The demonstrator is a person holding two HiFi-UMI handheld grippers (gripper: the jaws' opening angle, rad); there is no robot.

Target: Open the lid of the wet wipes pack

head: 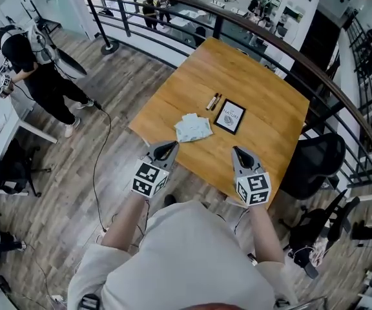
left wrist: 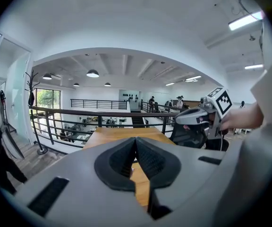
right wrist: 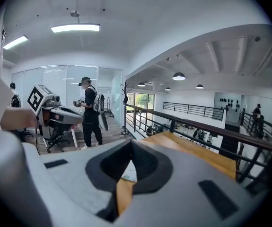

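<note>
Wooden table (head: 270,108): wet wipes pack (head: 193,128) ahead of both jaws; jaws closed, empty.

Wood-plank floor (head: 76,173) — black railing (left wrist: 99,111), round ceiling lamps (left wrist: 92,73)

Open air all around left claw (head: 171,146) and right claw (head: 237,150), with a wide gap between them. Just ahead of left claw, wet wipes pack (head: 193,128) lying flat on table (head: 270,108). Further ahead, between both claws, black card (head: 230,116) and pens (head: 213,101). Bare wood ahead of right claw. Far ahead, railing (head: 289,53). Off to the right of right claw, black chair (head: 316,163).
</note>
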